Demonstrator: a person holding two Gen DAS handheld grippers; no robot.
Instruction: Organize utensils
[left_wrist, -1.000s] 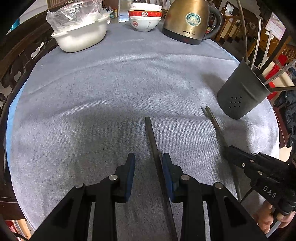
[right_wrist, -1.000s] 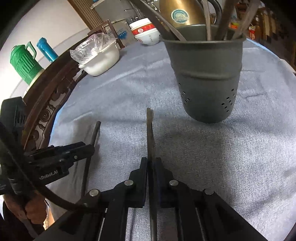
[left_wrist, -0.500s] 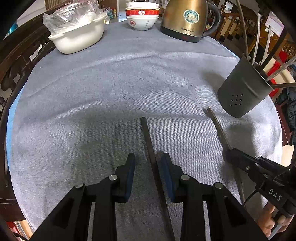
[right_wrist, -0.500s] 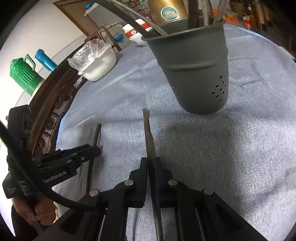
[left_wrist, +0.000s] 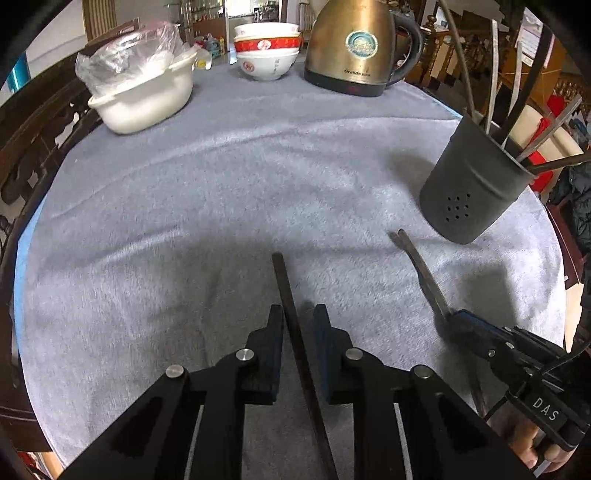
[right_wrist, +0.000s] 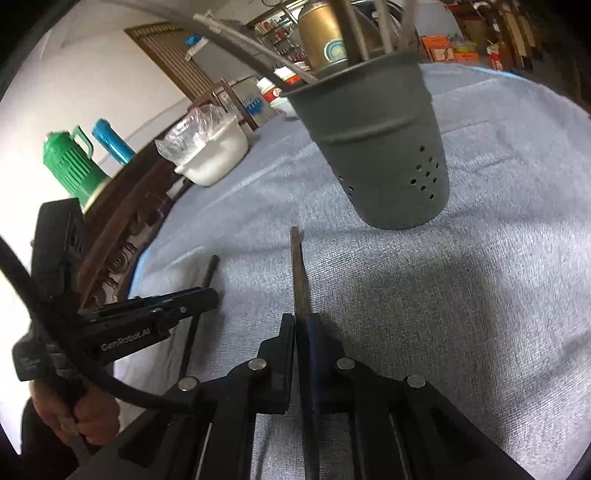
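The left gripper (left_wrist: 298, 317) has just been closing its jaws around a dark chopstick (left_wrist: 291, 314) lying on the grey tablecloth (left_wrist: 221, 192); a narrow gap remains on the right side. The right gripper (right_wrist: 301, 325) is clamped on another flat utensil (right_wrist: 297, 266), near the grey utensil holder (right_wrist: 376, 147)

Right gripper (right_wrist: 302, 325) is clamped on a dark utensil (right_wrist: 297, 266) pointing at the grey holder (right_wrist: 376, 147). Left gripper (right_wrist: 199, 297) sits off to the side over another stick (right_wrist: 210, 271) on the cloth (right_wrist: 461, 295).
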